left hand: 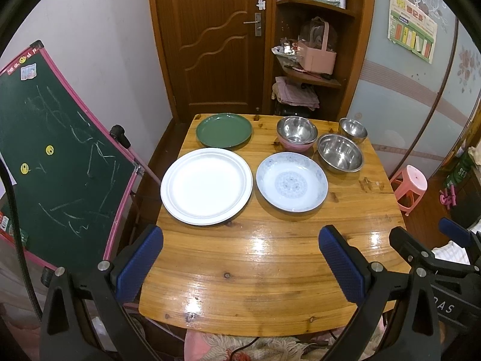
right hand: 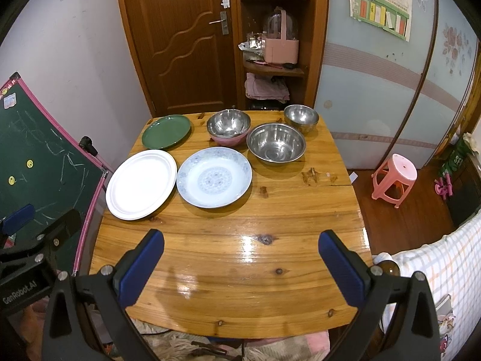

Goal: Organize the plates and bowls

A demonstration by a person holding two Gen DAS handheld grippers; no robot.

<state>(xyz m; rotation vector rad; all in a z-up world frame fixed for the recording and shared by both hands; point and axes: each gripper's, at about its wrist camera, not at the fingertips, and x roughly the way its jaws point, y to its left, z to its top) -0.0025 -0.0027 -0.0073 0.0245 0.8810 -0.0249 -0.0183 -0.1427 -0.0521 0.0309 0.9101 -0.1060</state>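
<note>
On the wooden table (left hand: pixel 264 270) lie a white plate (left hand: pixel 206 186), a blue patterned plate (left hand: pixel 291 182) and a green plate (left hand: pixel 224 129). A steel bowl nested in a pink bowl (left hand: pixel 297 134), a large steel bowl (left hand: pixel 340 152) and a small steel bowl (left hand: pixel 353 130) stand at the far right. The same dishes show in the right wrist view: white plate (right hand: pixel 141 184), patterned plate (right hand: pixel 214 177), green plate (right hand: pixel 166 131), large steel bowl (right hand: pixel 276 142). My left gripper (left hand: pixel 240 258) and right gripper (right hand: pixel 240 258) are both open and empty above the table's near edge.
A green chalkboard (left hand: pixel 51 156) leans left of the table. A brown door (left hand: pixel 210 39) and shelves (left hand: pixel 312 45) stand behind it. A pink stool (right hand: pixel 394 179) stands on the floor at right. A checkered cloth (right hand: pixel 445 270) lies at near right.
</note>
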